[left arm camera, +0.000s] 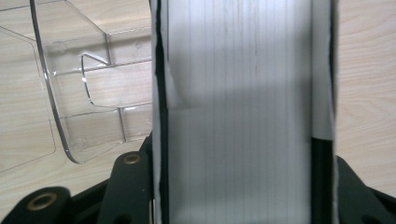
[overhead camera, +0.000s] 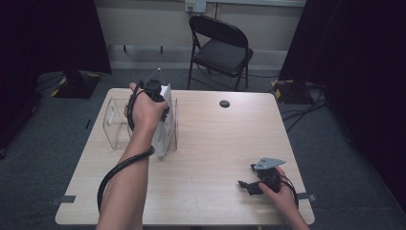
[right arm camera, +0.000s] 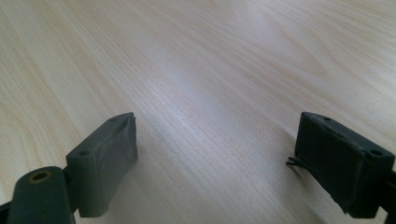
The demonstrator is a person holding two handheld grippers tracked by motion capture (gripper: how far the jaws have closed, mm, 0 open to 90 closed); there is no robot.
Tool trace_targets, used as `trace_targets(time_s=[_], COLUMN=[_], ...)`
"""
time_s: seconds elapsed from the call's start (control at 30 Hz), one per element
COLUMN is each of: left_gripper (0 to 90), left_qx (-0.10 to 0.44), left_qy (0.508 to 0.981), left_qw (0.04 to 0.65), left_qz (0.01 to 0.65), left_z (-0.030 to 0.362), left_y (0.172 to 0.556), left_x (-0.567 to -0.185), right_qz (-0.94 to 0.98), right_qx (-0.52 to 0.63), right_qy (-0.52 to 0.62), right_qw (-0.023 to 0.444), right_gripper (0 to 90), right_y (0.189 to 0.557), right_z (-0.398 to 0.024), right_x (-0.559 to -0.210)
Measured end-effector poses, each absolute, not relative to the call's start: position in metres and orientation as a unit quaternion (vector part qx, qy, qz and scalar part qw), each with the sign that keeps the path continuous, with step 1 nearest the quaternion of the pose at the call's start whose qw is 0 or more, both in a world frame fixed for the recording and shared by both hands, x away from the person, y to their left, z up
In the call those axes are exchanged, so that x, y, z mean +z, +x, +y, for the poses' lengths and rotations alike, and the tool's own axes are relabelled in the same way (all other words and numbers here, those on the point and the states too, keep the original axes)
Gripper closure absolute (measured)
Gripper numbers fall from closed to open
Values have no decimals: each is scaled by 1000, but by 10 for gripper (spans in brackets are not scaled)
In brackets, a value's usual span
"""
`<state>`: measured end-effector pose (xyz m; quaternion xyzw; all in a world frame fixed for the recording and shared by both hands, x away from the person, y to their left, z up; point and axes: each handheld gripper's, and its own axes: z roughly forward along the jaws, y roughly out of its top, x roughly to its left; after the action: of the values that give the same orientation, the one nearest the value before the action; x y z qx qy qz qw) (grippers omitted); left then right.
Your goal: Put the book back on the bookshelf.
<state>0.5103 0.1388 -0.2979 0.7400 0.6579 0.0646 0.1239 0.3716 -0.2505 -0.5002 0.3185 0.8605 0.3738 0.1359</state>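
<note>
White binder (left arm camera: 238, 116), thick and upright on its edge, sits clamped between the jaws of the left hand-held gripper (overhead camera: 155, 93), which grasps it from above; its pale spine runs straight up between the jaws in the left gripper view. Just beside that hand-held gripper, on its left, stands a clear plastic file holder (left arm camera: 74, 93) on the tabletop (overhead camera: 215, 143). The right hand-held gripper (right arm camera: 217, 154) lies well apart on the bare wood, jaws spread wide, holding nothing.
</note>
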Motion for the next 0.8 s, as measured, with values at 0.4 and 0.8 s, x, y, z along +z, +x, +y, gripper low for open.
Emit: trace_targets(time_s=[0.4,0.8], left_gripper=[529,529], left_qx=[71,84], left_qy=[727,728], left_qw=[131,134], left_qz=[670,667], left_z=[141,138], left_y=[512,513], left_x=[-306,-306], right_qz=[860,860], right_qx=[373,374], right_qy=[320,319], right_qw=[136,136], right_gripper=[122,121], right_y=[372,372], right_z=[-250,-250], right_x=[-500,-500])
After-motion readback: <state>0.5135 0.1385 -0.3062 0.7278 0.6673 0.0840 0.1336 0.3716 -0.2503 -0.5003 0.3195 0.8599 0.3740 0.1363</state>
